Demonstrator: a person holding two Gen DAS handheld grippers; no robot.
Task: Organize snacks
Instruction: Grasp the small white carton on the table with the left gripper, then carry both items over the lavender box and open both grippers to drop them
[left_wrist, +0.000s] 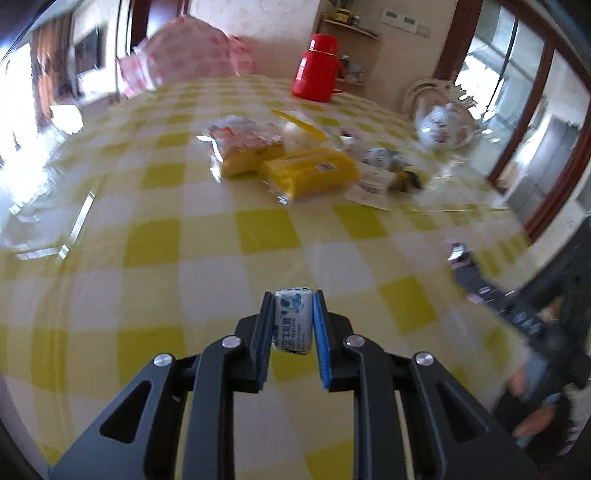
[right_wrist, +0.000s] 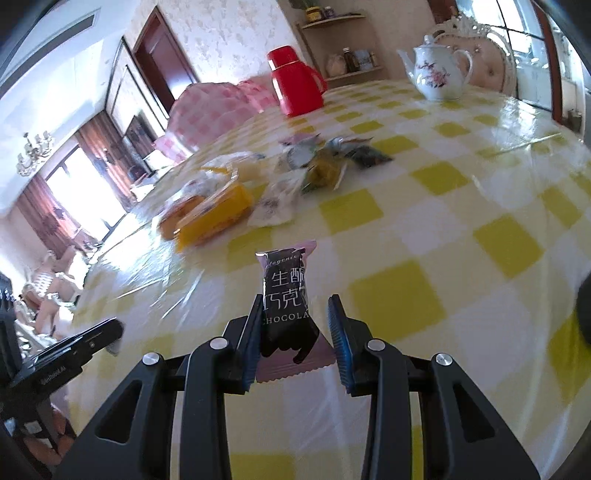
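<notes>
You hold a candy (left_wrist: 291, 319) clamped in the left gripper (left_wrist: 293, 295) and a chocolate (right_wrist: 286, 295) pinched in the right gripper (right_wrist: 295, 301), likely to sort both away from the pile (left_wrist: 280, 162).

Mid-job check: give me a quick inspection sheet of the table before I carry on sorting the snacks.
Surface: table with yellow-and-white checked cloth under glossy clear cover.
Job's things: white-and-blue candy; dark chocolate packet; yellow cake packs; small wrapped sweets piled mid-table.
Clutter: red thermos; floral teapot at the far edge.
Grippers: left gripper shut on the candy; right gripper holding the chocolate packet.
Cables: nothing seen.
Surroundings: pink checked chair, wall shelf, bright windows.
</notes>
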